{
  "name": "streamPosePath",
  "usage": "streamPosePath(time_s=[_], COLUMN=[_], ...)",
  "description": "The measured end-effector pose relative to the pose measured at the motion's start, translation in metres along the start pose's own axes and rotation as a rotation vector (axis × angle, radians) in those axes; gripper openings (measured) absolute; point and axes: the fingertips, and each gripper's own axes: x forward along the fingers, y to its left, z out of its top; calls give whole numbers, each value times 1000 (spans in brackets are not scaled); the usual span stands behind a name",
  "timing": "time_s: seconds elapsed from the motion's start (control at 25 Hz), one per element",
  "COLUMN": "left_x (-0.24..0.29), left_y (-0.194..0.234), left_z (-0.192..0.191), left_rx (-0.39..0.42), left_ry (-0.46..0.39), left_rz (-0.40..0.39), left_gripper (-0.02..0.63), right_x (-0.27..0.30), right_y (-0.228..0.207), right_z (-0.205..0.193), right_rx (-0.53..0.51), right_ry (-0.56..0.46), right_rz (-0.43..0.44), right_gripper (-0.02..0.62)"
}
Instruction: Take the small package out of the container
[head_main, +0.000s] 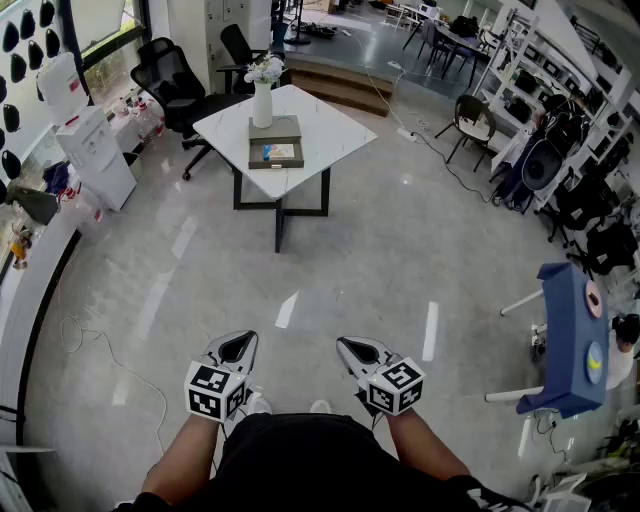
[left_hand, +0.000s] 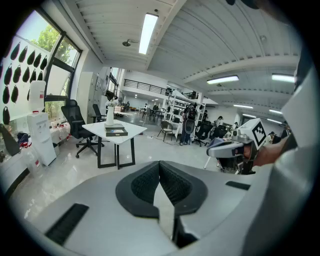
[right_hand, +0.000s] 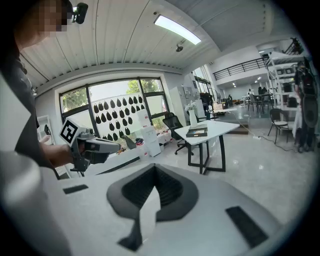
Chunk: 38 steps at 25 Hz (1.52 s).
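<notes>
A white square table stands far ahead across the shiny floor. On it lies a dark flat container with a small blue-and-white package inside, just in front of a white vase of flowers. The same container shows small in the left gripper view, and the container also shows in the right gripper view. My left gripper and right gripper are held low, close to the body and far from the table. Both have their jaws together with nothing between them.
Black office chairs stand behind the table to the left. A white water dispenser is by the left wall. A blue side table stands at the right, with shelves and more chairs beyond. A cable trails on the floor at left.
</notes>
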Motion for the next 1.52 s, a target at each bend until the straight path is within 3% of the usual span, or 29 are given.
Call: streamPosePath(time_s=[0.56, 0.8, 1.16, 1.52], left_x=[-10, -10, -21, -31], left_y=[5, 30, 56, 87], left_z=[7, -8, 0, -12], left_rx=[14, -47, 19, -7], left_ry=[-15, 31, -2, 9], left_rz=[-19, -6, -38, -53], left_gripper=[2, 2, 2, 2], right_x=[7, 25, 54, 88], right_y=[14, 31, 45, 73], right_z=[1, -3, 3, 7], right_rx=[11, 23, 37, 67], right_ry=[-10, 0, -16, -20], right_rz=[-2, 2, -50, -51], right_gripper=[-2, 0, -2, -2])
